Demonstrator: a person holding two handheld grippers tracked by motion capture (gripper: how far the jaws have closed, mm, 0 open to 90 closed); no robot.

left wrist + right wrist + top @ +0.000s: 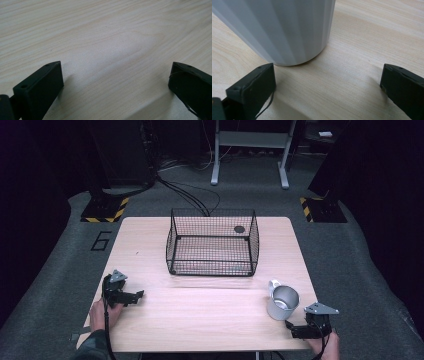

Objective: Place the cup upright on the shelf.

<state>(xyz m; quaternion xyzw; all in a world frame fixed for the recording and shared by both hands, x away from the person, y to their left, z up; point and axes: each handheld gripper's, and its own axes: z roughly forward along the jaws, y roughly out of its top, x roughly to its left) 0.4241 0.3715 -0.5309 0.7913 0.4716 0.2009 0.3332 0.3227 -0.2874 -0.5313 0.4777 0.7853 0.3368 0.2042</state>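
Lab-like test room, dark curtains, grey carpet, hazard-striped stand bases (105, 210), floor cables (187, 195)

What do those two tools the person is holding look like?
Both are black. The left tool and the right tool each carry a grey three-cornered plate on top. Up close, each has two flat, blocky black jaws with small holes. A dark sleeve covers the left forearm.
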